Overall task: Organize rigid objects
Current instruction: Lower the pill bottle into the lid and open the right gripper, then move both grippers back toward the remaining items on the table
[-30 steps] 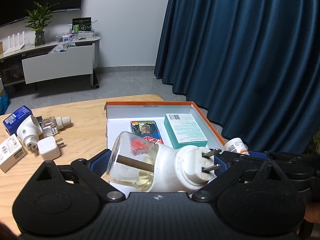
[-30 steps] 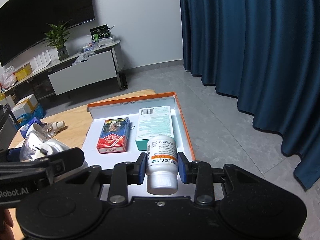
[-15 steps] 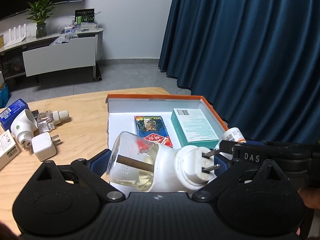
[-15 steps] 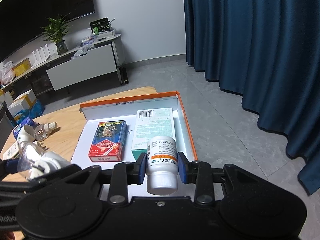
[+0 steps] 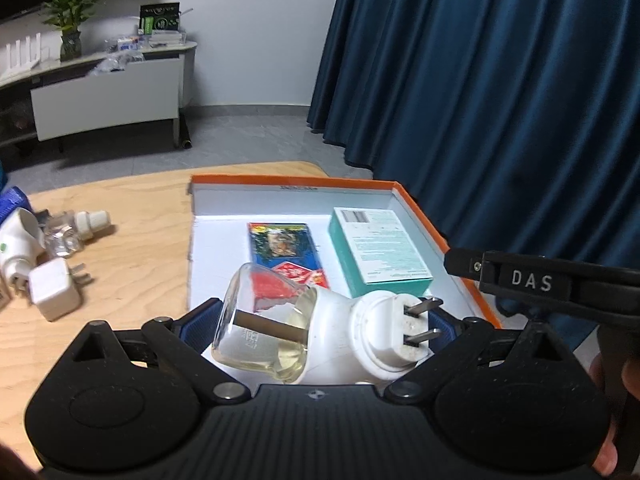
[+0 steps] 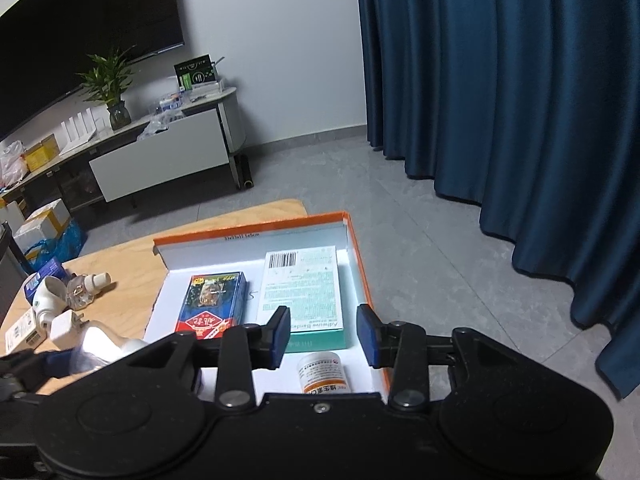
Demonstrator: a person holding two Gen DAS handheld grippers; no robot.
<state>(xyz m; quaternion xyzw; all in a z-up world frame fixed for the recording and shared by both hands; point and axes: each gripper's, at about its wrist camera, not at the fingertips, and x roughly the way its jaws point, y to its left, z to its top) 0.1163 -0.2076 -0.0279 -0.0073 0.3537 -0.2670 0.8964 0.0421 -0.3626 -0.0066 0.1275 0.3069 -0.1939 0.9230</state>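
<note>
My left gripper (image 5: pixel 320 332) is shut on a plug-in mosquito repellent (image 5: pixel 320 328), a clear liquid bottle in a white plug body, held over the near end of the orange-rimmed box (image 5: pixel 424 220). My right gripper (image 6: pixel 323 336) is open and empty above the box (image 6: pixel 360 264). A white pill bottle (image 6: pixel 323 372) with an orange label lies in the box just below its fingers. A blue and red card box (image 6: pixel 212 308) and a teal bandage box (image 6: pixel 302 292) lie further in.
On the wooden table (image 5: pixel 132 240) left of the box lie a white charger (image 5: pixel 54 294), a clear refill bottle (image 5: pixel 76 228) and a second white plug-in unit (image 5: pixel 16 244). The table ends just past the box; a blue curtain (image 6: pixel 520 120) hangs to the right.
My right gripper has opened and let go of the pill bottle, which now lies in the box, and has lifted away. The left gripper still holds the repellent, slightly nearer the box.
</note>
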